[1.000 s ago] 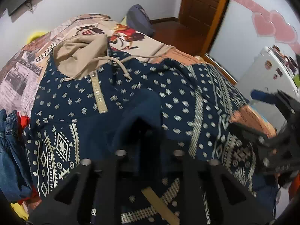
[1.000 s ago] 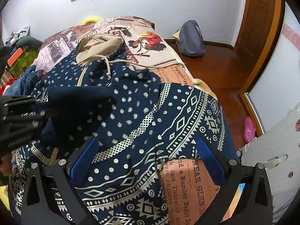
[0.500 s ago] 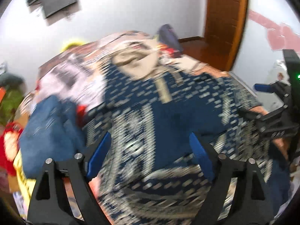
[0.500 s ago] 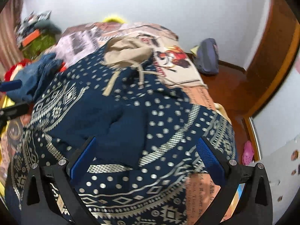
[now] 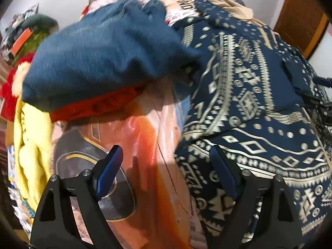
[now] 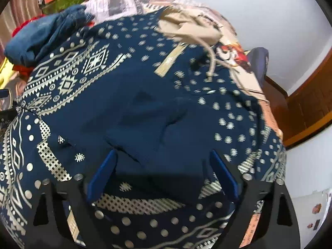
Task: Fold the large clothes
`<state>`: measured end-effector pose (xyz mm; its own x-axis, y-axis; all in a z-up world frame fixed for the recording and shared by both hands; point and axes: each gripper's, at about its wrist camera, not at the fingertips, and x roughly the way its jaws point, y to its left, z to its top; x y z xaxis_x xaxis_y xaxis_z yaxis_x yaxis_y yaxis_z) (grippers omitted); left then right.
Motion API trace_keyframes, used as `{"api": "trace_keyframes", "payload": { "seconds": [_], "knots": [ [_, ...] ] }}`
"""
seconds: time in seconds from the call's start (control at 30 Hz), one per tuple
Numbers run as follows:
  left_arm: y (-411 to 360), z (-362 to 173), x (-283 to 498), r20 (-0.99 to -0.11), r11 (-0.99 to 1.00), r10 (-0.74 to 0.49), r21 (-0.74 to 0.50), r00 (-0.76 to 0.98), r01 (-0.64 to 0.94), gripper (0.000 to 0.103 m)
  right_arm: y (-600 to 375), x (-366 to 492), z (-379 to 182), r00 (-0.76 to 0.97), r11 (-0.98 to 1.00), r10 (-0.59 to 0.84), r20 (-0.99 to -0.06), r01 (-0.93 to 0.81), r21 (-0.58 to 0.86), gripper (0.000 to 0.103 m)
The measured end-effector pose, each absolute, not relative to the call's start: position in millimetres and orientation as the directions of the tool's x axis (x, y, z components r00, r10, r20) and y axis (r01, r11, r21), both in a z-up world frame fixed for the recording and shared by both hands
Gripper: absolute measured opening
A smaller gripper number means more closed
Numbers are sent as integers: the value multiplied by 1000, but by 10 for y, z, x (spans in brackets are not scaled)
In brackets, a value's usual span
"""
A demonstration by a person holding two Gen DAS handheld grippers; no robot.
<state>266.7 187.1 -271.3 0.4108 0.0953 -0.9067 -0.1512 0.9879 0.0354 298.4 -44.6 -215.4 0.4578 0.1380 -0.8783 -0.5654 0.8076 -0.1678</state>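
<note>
A large navy hoodie [image 6: 145, 112] with a silver pattern and a beige hood [image 6: 186, 27] lies spread on the bed; a plain navy sleeve is folded across its chest. It also shows in the left wrist view [image 5: 249, 95]. My right gripper [image 6: 164, 176] is open and empty, low over the hoodie's lower front. My left gripper [image 5: 168, 172] is open and empty at the hoodie's left edge, over the orange bedspread [image 5: 145, 137].
A pile of blue denim [image 5: 108, 47] over red [image 5: 97, 105] and yellow clothes [image 5: 31, 141] lies left of the hoodie. A grey backpack [image 6: 259, 62] sits on the floor by the wooden door [image 6: 311, 95]. The bed edge drops off to the right.
My left gripper let go of the navy sleeve, which now lies on the hoodie's chest, and swung left to the hoodie's edge. My right gripper moved in over the hoodie's front.
</note>
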Motion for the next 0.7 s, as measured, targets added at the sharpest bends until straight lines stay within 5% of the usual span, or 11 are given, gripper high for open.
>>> {"api": "trace_keyframes", "payload": {
  "seconds": [0.2, 0.33, 0.43, 0.5, 0.57, 0.7],
  "knots": [
    [2051, -2865, 2795, -895, 970, 61, -51, 442, -238, 89, -396, 3124, -2200, 427, 828, 194, -883, -554, -86, 67],
    [2163, -2949, 2833, -881, 951, 21, -129, 473, -282, 87, -359, 3201, -2228, 396, 838, 243, -886, -546, -15, 40],
    [2132, -2923, 2800, -860, 947, -56, -206, 506, -245, 54, -318, 3199, -2194, 430, 845, 219, -876, -532, -50, 14],
    [2081, -2896, 2791, -852, 951, -82, -222, 517, -216, 24, -351, 3192, -2137, 437, 852, 230, -869, -522, -37, 13],
    [1991, -2852, 2769, -851, 960, -71, -200, 520, -196, 13, -422, 3201, -2032, 450, 864, 250, -857, -503, -12, 12],
    [1892, -2787, 2742, -852, 967, -7, -138, 523, -212, 12, -705, 3206, -1630, 544, 903, 274, -793, -429, 18, 12]
  ]
}}
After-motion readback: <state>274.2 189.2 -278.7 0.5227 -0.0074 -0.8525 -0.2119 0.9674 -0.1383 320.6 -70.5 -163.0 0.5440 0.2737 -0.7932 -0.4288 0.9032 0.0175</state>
